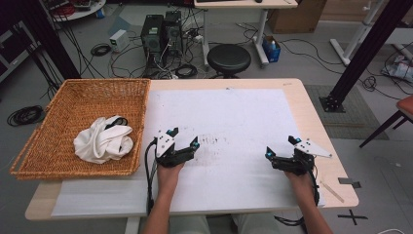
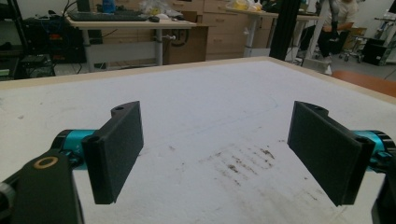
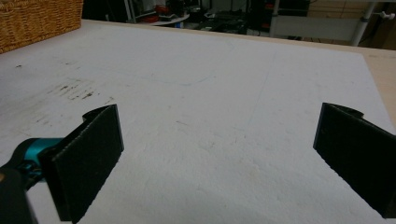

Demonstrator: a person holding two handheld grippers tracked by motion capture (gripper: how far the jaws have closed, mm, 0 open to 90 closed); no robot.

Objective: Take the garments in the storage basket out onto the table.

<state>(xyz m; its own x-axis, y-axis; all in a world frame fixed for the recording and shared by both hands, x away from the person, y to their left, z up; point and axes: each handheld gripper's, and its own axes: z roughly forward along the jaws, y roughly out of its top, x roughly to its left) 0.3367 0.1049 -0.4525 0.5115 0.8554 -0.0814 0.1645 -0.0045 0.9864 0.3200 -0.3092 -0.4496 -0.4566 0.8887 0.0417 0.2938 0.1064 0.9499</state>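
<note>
Open mat (image 1: pixel 229 117); basket (image 1: pixel 73 97) far left

1. Type of place: a robotics or recording lab with office furniture.
2. Computing gear: two black tower computers (image 1: pixel 162 33) stand on the floor beyond the worktop (image 1: pixel 311 122), beside a small white box (image 1: pixel 118 40).
3. Cabling: loose black cables (image 1: pixel 100 48) lie coiled and trailing across the grey floor.
4. Framing: black metal rig posts (image 1: pixel 363 51) rise at the room's sides.
5. Furniture: a round black stool (image 1: pixel 229 58), white-legged desks (image 1: pixel 234 5), and a desk carrying a keyboard (image 2: pixel 109 16).
6. Storage: wooden drawer units (image 2: pixel 224 28) along the far wall.
7. Occupancy: a person seated on a chair (image 2: pixel 336 28) in the background.
</note>
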